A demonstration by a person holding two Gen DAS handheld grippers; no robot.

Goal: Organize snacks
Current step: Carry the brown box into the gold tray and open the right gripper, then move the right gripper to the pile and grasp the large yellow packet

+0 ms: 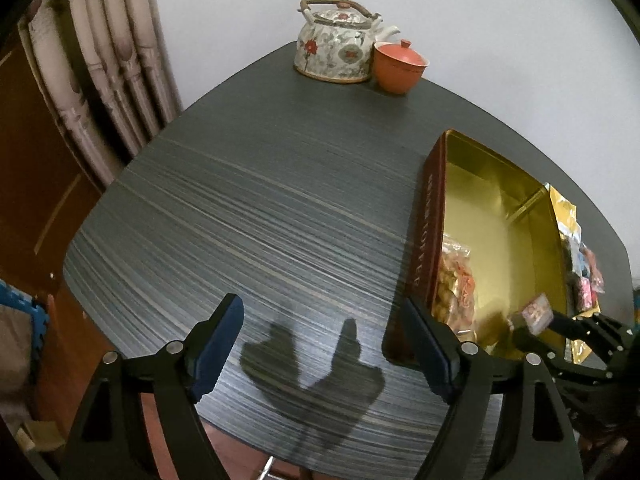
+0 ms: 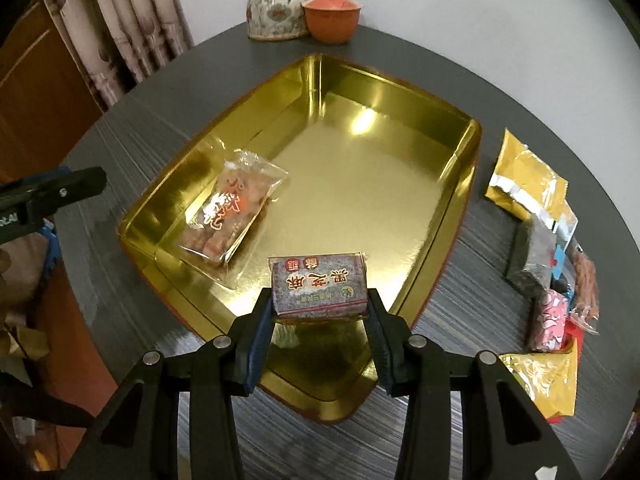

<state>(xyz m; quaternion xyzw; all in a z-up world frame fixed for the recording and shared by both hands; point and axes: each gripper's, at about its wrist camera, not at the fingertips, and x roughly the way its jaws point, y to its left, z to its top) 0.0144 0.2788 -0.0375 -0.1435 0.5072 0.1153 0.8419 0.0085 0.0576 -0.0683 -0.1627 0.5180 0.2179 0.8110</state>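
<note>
Right tongs [image 2: 320,300] are clamped on a small wrapped sesame brick [image 2: 319,285], light, stiff, held by its short sides, over the gold tin [image 2: 460,200] at its 6 o'clock; a clear snack bag [image 2: 232,216] lies at 9 o'clock, loose packets [image 2: 532,184] at 3 o'clock; left tongs [image 1: 320,344] hang apart over bare worktop [image 1: 280,200]

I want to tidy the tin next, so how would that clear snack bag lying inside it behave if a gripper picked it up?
The clear snack bag looks like thin, crinkly film, so it would probably flex and sag rather than stay stiff. Its glossy surface may slip between pads. The lumpy pieces inside the gold tin seem brittle; a hard squeeze could crush them.
</note>
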